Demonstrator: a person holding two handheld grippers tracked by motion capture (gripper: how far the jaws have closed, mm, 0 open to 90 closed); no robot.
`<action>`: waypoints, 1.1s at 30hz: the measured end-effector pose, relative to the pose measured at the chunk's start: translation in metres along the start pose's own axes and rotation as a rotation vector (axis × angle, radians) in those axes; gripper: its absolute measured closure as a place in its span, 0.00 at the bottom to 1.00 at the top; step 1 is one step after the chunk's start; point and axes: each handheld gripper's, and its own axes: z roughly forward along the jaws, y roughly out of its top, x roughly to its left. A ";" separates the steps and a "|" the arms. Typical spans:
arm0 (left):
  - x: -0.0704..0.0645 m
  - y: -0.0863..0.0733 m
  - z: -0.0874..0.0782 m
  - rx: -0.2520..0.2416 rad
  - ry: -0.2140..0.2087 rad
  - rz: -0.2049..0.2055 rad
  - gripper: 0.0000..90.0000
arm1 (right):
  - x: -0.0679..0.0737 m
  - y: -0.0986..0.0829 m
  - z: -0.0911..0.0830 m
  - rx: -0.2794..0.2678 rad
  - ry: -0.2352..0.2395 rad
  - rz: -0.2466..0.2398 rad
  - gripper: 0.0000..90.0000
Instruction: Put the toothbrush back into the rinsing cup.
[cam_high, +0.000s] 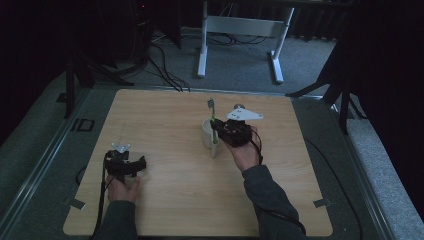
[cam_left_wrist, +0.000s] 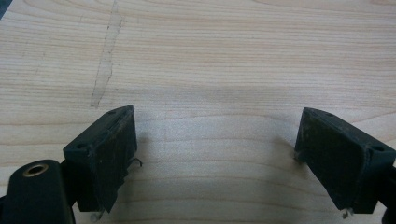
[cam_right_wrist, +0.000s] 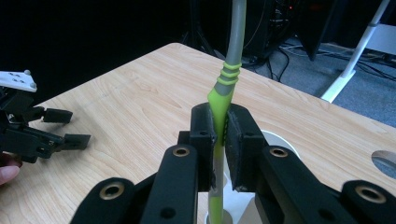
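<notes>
A green and grey toothbrush (cam_high: 213, 122) stands upright over a white mug (cam_high: 208, 134) near the table's middle. My right gripper (cam_high: 222, 131) is shut on the toothbrush handle (cam_right_wrist: 218, 112), and the mug's rim (cam_right_wrist: 280, 140) shows just behind the jaws. The brush head (cam_high: 211, 103) points up. My left gripper (cam_high: 142, 165) rests low on the table's near left, open, with bare wood between its jaws (cam_left_wrist: 215, 154). The right gripper view also shows that left gripper (cam_right_wrist: 70, 128), open, at the far left.
The light wooden table (cam_high: 165, 115) has a faint scuff mark (cam_left_wrist: 106, 56). A round hole (cam_right_wrist: 385, 161) sits in the tabletop near the mug. Beyond the table stand a white desk frame (cam_high: 240, 30), floor cables and dark tripod legs.
</notes>
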 end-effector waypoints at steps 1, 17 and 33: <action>0.000 0.000 0.000 0.000 0.000 0.000 0.15 | 0.000 0.000 0.000 0.001 0.000 0.002 0.91; 0.000 0.000 0.000 0.002 0.000 0.000 0.15 | -0.003 -0.008 0.004 0.018 0.001 0.010 0.91; 0.000 0.000 0.000 0.002 -0.001 0.000 0.15 | -0.002 -0.015 0.006 0.045 0.005 0.000 0.91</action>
